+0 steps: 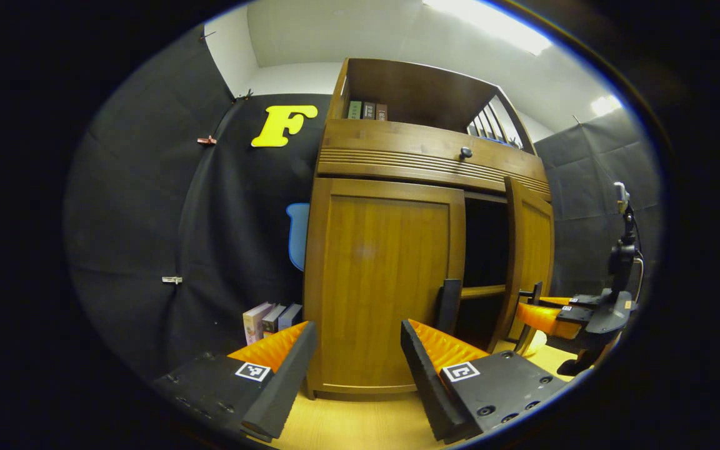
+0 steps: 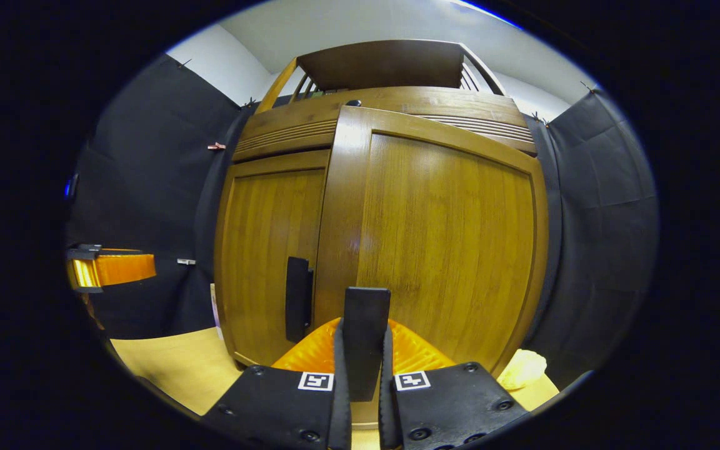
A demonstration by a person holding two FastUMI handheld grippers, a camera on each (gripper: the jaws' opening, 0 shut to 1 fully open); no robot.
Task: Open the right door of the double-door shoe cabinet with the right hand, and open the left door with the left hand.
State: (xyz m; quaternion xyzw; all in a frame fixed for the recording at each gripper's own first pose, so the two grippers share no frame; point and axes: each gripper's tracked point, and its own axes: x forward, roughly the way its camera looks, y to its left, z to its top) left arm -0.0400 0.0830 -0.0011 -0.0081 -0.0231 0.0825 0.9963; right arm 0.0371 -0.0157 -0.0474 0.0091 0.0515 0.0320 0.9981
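The right door's handle (image 2: 365, 337) runs down between the right gripper's fingers (image 2: 341, 400), so its lower end is covered. Behind the half-open right door (image 1: 532, 262) the cabinet's inside (image 1: 485, 250) is too dark to make out. The books (image 1: 367, 110) on the top shelf are too small to tell apart. A pale object (image 2: 522, 370) beside the cabinet's foot is blurred and cannot be identified.

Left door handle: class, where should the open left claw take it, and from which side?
Grip the left door handle, an upright bar at the closed left door's inner edge. Bring the left claw straight from the front, one finger either side of the bar.
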